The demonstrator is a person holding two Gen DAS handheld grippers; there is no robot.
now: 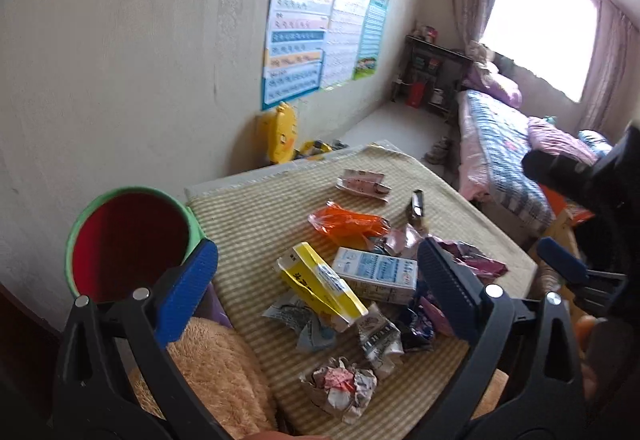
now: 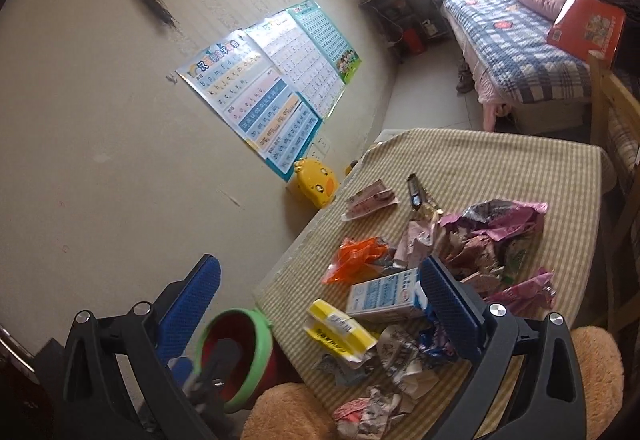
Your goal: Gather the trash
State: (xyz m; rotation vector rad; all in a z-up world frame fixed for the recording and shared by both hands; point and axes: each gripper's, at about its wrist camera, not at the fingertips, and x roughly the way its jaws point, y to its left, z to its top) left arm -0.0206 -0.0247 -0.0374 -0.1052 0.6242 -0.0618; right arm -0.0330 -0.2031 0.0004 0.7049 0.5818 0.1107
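Observation:
Trash lies piled on a table with a yellow checked cloth (image 1: 248, 215): a yellow box (image 1: 320, 282), a white and blue carton (image 1: 376, 274), an orange wrapper (image 1: 346, 222), purple wrappers (image 2: 500, 228) and crumpled paper (image 1: 340, 386). A red bin with a green rim (image 1: 128, 240) stands at the table's left edge; it also shows in the right wrist view (image 2: 236, 352). My left gripper (image 1: 320, 280) is open and empty above the pile. My right gripper (image 2: 320, 304) is open and empty, also above the pile; it shows at the right of the left wrist view (image 1: 560, 264).
A tan plush toy (image 1: 216, 372) lies at the table's near edge. A yellow duck toy (image 2: 316, 181) sits on the floor by the wall. A bed (image 2: 516, 47) with an orange box (image 2: 586, 29) stands at the back right, and a wooden chair (image 2: 616, 111) beside the table.

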